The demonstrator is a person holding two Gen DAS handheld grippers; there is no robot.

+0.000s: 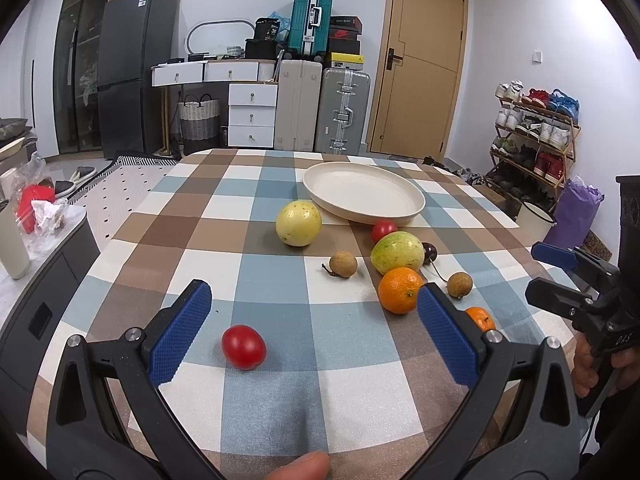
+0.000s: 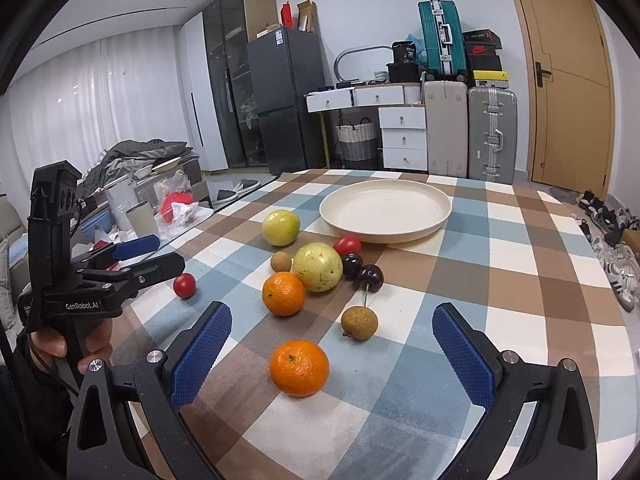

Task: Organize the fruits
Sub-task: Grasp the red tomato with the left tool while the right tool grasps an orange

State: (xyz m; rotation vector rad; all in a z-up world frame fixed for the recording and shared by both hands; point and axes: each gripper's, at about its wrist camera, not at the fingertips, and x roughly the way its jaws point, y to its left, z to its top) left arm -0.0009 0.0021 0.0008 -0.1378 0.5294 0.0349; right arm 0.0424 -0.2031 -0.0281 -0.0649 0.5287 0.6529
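The checked table [image 2: 520, 264] carries a cream plate [image 2: 440, 216] at its far side with nothing in it, so none of the fruit looks sorted yet. Just in front of the plate lies a yellow-green round fruit [image 2: 281, 227], a second one [image 2: 318, 267] sits in the cluster nearer the person, and an orange [image 2: 283, 294] touches it; a second orange [image 2: 299, 367] lies apart, closest to the right gripper [image 2: 332, 354]. That gripper hangs above the cloth with its blue pads spread wide and nothing between them, the near orange sitting roughly in line with the gap. I would judge that orange the sensible first pick: come down straight over it, close on its widest part, and lift clear before crossing to the plate, since the brown longan [image 2: 359, 322] and the stemmed dark cherries [image 2: 370, 278] lie close by and could be knocked rolling. The left gripper [image 1: 314, 326] is likewise wide open and holds nothing, low over the near edge, with a small red tomato [image 1: 243, 347] on the cloth between its fingers; a squeeze there should be gentle. The side of the left gripper reads "GenRobot.AI" in the right wrist view. Far back, a shoebox bears a swoosh mark; other labels are too small to read.
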